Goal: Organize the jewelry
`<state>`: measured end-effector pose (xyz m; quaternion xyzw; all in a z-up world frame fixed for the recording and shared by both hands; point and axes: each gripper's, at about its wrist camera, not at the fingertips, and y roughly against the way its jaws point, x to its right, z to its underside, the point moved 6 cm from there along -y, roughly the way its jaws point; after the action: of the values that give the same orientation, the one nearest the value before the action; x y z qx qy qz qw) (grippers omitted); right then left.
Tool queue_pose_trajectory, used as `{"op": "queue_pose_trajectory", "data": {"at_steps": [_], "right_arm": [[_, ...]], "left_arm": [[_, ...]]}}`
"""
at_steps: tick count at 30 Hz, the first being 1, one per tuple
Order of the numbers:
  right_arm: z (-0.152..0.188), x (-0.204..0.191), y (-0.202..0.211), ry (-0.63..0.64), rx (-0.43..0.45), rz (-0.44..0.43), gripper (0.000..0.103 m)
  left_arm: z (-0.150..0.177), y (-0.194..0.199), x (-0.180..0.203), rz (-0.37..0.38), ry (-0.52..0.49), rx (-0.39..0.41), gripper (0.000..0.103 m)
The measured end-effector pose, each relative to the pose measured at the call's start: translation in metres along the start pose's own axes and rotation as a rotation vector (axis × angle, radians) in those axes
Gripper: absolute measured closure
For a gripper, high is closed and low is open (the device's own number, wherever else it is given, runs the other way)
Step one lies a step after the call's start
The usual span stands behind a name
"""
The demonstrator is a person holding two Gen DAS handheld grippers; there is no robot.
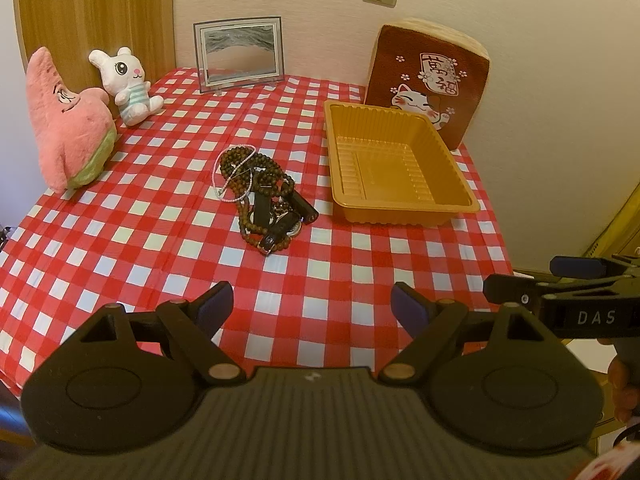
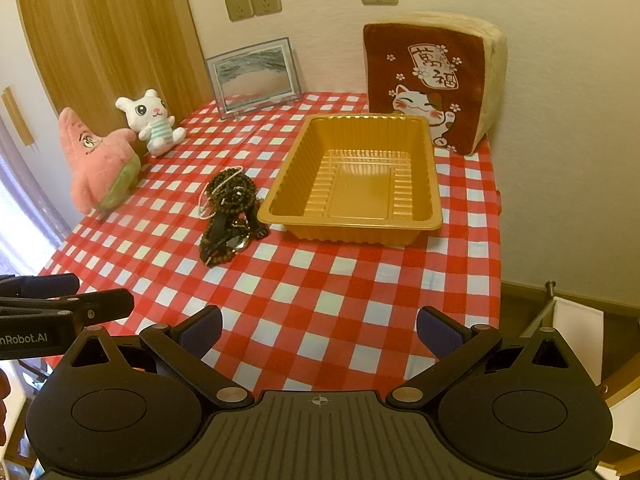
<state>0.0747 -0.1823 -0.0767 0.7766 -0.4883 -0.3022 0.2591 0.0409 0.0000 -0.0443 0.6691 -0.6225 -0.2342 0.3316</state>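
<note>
Wooden beads: tangled jewelry pile (image 1: 262,196) mid-table, just left of the orange tray (image 1: 400,164), long axis running away from the grippers.
Left gripper (image 1: 312,304): released, empty, pile straight ahead; judged nearer.
Right gripper (image 2: 318,330): released, empty, pile forward-left.
Count: one pile, one tray, two grippers; strands uncountable.

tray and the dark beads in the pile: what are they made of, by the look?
Orange ribbed rectangular tray: likely thin moulded plastic, glossy; it shows sheen, pressed ribs and a rolled rim. It holds nothing.
Dark brown round-bead strands: possibly wood, going by the mottled brown, dull finish; stone or resin cannot be ruled out. They lie tangled with a thin pale chain that looks like metal or tiny pearl-like beads.
</note>
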Motion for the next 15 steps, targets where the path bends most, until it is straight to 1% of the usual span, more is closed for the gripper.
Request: {"op": "queue_pose_trajectory", "data": {"at_steps": [15], "right_arm": [[-0.0010,0.0006,-0.0012,0.001,-0.001,0.001,0.000]], "left_arm": [[-0.0001,0.0000,0.0000,0.000,0.000,0.000,0.018]]}}
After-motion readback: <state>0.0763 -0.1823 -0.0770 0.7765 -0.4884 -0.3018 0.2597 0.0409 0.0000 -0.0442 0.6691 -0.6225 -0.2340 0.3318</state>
